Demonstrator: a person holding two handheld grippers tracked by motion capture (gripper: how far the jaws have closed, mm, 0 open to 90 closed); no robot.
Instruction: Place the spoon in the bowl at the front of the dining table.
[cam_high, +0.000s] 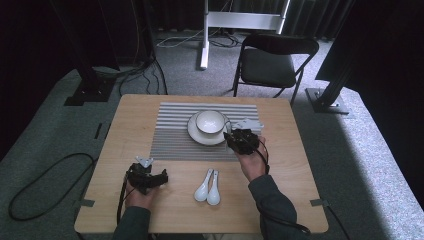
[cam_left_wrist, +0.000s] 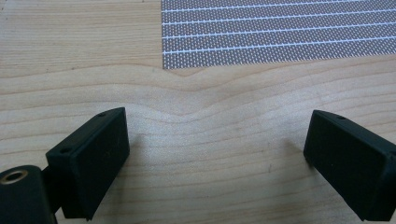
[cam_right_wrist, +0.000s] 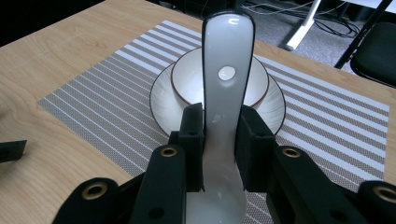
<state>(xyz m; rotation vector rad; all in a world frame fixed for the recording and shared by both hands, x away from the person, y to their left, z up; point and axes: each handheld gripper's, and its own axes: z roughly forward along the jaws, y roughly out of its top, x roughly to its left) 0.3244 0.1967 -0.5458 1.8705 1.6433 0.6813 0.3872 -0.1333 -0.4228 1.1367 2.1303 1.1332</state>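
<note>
The right gripper (cam_right_wrist: 219, 149) is clamping a white spoon (cam_right_wrist: 227, 70) between its two pads (cam_right_wrist: 194, 144), which are pressing on the handle from either side. In the right gripper view the spoon is standing along the jaws, its handle end pointing away toward the bowl (cam_right_wrist: 189, 81) and its scoop lying low between the jaw arms. The handle is showing a small hole near its far end. In the high view this gripper (cam_high: 242, 140) is sitting at the right edge of the plate (cam_high: 192, 132), over the striped mat (cam_high: 170, 135).

The bowl (cam_high: 210, 121) is resting on the plate, and the plate is lying on the mat near the middle of the table (cam_high: 125, 115).

The left gripper (cam_high: 146, 176) is sitting near the table's front left, well apart from the plate. In the left gripper view its jaws are standing wide apart with nothing between them, over bare wood (cam_left_wrist: 210, 140), with a corner of the mat (cam_left_wrist: 280, 32) lying just beyond.

Two more spoons (cam_high: 207, 186) are lying side by side, touching, on the table in front of the mat, between the two grippers
</note>
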